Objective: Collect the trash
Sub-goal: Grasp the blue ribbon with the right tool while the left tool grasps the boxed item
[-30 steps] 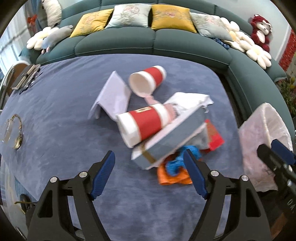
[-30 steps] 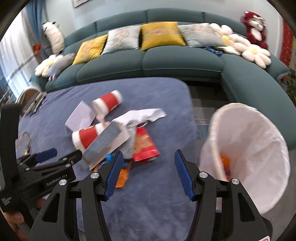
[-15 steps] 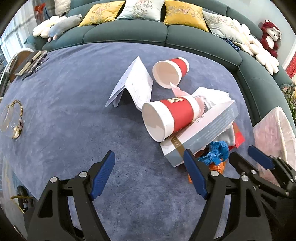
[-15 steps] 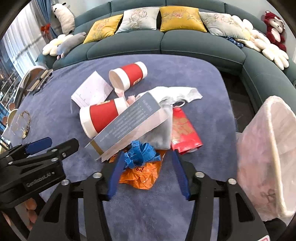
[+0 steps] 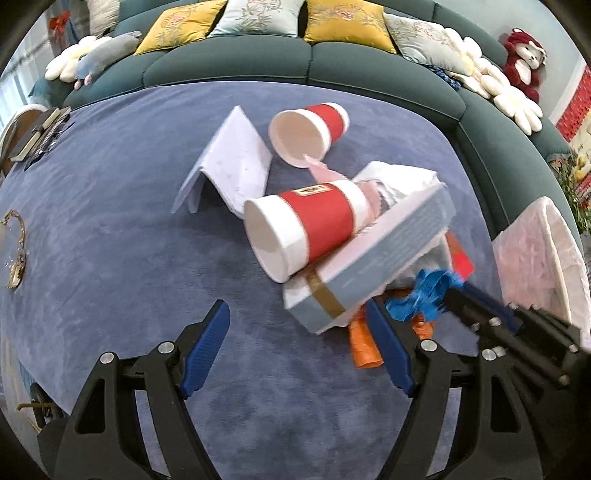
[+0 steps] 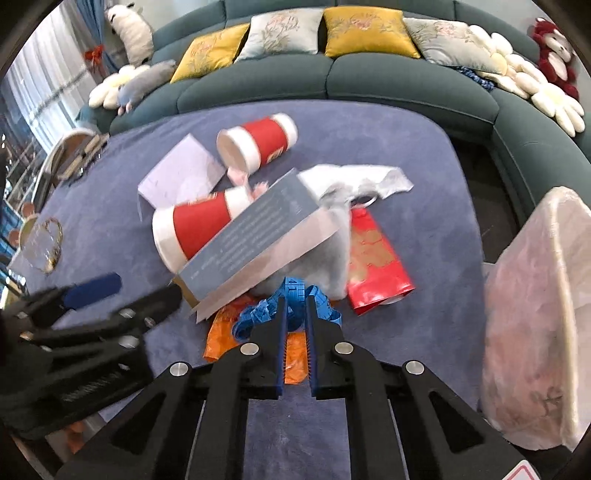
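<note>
Right tongs [image 6: 295, 314] nearly closed, pinching the crumpled blue measuring tape [image 6: 291, 295] atop the orange plastic wrapper [image 6: 221, 332] on the blue-carpeted bench [image 6: 424, 147]. Left tongs [image 5: 299, 343] wide apart, holding nothing. White-lined wicker bin [image 6: 535, 314] stands rightward; contents not visible. Two red-and-white paper cups [image 5: 306, 229] lie toppled.

Blue tape measure [image 6: 291, 306] crumpled atop orange wrapper [image 6: 225, 332].

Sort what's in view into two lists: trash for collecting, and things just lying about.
Trash job: blue tape in the right hand-held gripper, orange wrapper, red packet, grey box, two red cups, folded paper, lined bin.

Lying about: sofa cushions, plush toys, gold-rimmed glass piece.
</note>
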The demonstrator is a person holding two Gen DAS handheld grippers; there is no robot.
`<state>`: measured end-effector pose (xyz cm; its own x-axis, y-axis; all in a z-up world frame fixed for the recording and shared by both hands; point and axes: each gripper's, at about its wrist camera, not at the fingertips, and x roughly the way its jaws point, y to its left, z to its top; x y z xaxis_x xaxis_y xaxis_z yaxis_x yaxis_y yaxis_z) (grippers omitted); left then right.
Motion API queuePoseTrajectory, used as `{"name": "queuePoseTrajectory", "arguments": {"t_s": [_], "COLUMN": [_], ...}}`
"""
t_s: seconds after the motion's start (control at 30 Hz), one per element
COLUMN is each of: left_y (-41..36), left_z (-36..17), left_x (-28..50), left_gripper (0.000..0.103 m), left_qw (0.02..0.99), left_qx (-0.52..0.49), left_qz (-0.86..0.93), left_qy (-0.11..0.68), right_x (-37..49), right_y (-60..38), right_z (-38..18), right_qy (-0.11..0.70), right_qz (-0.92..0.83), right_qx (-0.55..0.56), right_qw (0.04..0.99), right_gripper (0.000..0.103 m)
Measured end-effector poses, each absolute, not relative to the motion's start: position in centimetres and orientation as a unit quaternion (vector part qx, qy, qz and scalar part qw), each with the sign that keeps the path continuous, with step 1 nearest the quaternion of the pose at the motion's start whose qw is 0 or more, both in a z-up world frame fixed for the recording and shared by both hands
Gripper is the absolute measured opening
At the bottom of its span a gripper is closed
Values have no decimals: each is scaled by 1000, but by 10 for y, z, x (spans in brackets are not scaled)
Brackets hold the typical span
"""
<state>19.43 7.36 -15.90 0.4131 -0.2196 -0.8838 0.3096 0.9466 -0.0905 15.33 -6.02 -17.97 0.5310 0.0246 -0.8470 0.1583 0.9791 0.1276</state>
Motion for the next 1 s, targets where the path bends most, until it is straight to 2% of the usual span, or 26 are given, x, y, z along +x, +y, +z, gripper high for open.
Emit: {"name": "queuePoseTrajectory", "arguments": {"t_s": [0.23, 0.53, 0.6, 0.67, 0.73, 0.77, 0.8, 0.83, 1.0], "left_y": [43, 8, 2, 0, -1, -1, -2, -2, 1], "left_z": [-156, -167, -173, -177, -176, -174, -173, -171, -149], "left_x": [195, 209, 211, 212, 212, 211, 211, 210, 201], "left_gripper": [72, 71, 66, 52, 48, 41, 39, 34, 27], "left_qw": [838, 833, 831, 829, 831, 834, 834, 835, 844], "left_qx": [62, 100, 109, 116, 117, 117, 115, 115, 96], "left_qz": [-192, -227, -230, -226, -221, -219, -219, -215, -211], "left_qy": [508, 494, 495, 497, 496, 493, 494, 493, 484], "right_x": [141, 134, 134, 133, 133, 132, 132, 131, 124], "right_y": [-95, -134, -138, -140, -142, -143, -143, -143, -149], "right_z": [-144, -130, -129, -130, -131, -130, -130, -129, -119], "right_qy": [444, 431, 430, 430, 430, 429, 428, 426, 412], "right_qz": [-70, -104, -107, -108, -108, -108, -108, -108, -106], "right_qx": [116, 136, 137, 138, 140, 141, 143, 144, 150], "right_qw": [886, 886, 886, 886, 885, 886, 886, 887, 892], "right_gripper": [8, 8, 8, 8, 8, 8, 8, 8, 8]}}
